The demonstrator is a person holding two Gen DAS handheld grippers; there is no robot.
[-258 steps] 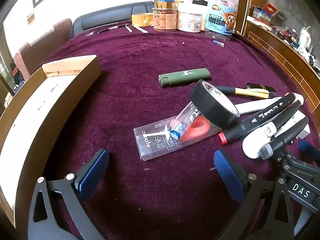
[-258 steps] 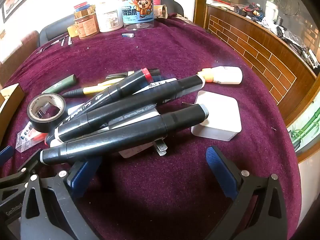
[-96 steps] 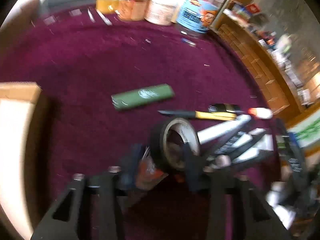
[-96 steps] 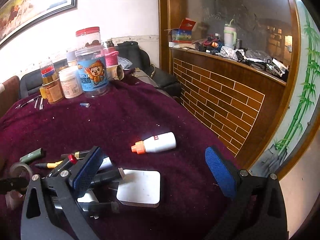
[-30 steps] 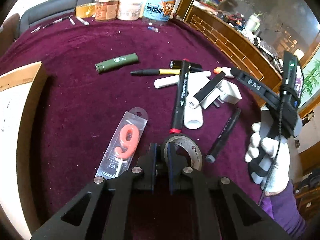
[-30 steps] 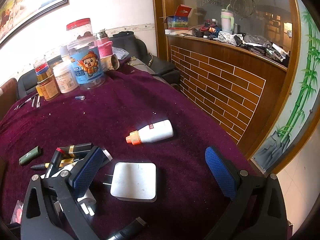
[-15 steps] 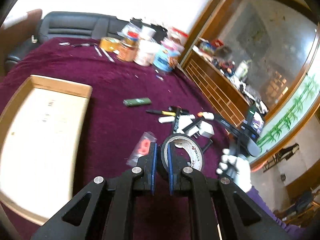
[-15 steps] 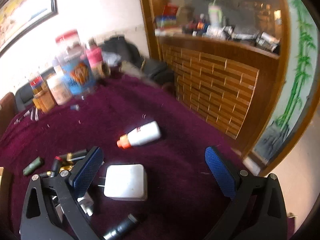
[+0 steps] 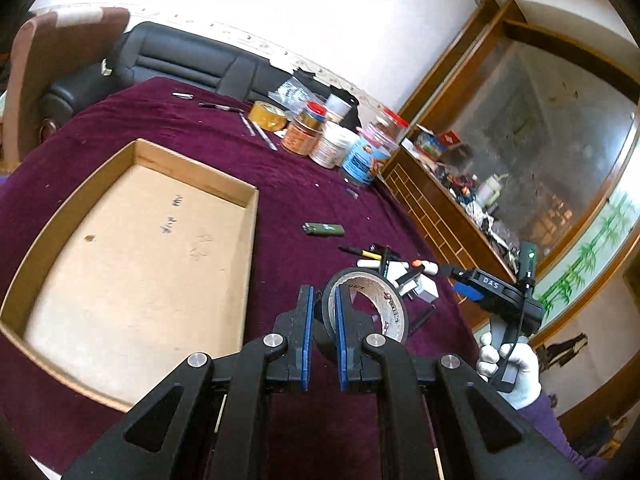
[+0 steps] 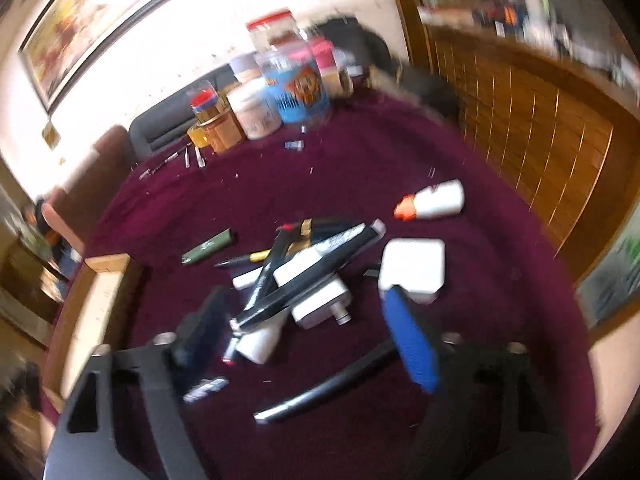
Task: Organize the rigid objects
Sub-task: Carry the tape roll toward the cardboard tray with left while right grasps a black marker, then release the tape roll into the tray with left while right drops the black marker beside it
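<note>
My left gripper (image 9: 321,306) is shut on the rim of a black tape roll (image 9: 390,304), held up above the purple tablecloth just right of the empty wooden tray (image 9: 250,240). In the blurred right wrist view, my right gripper (image 10: 308,332) hangs over a pile of black markers (image 10: 304,276) and a white plug (image 10: 320,304). Its jaws are closing and press on nothing. A lone black marker (image 10: 324,388) lies just in front of it. A white charger block (image 10: 412,268), a white bottle with an orange cap (image 10: 432,200) and a green lighter (image 10: 208,246) lie around the pile.
Jars and a yellow tape roll (image 9: 332,140) stand at the table's far edge. A brick-patterned wooden counter (image 10: 520,128) runs along the right side. A white-gloved hand (image 9: 508,364) holds the right gripper (image 9: 456,280). A sofa (image 9: 180,64) lies beyond the table.
My left gripper has risen with the tape roll and swung left, so the whole tray now shows. My right gripper has tipped down over the marker pile and its jaws have narrowed.
</note>
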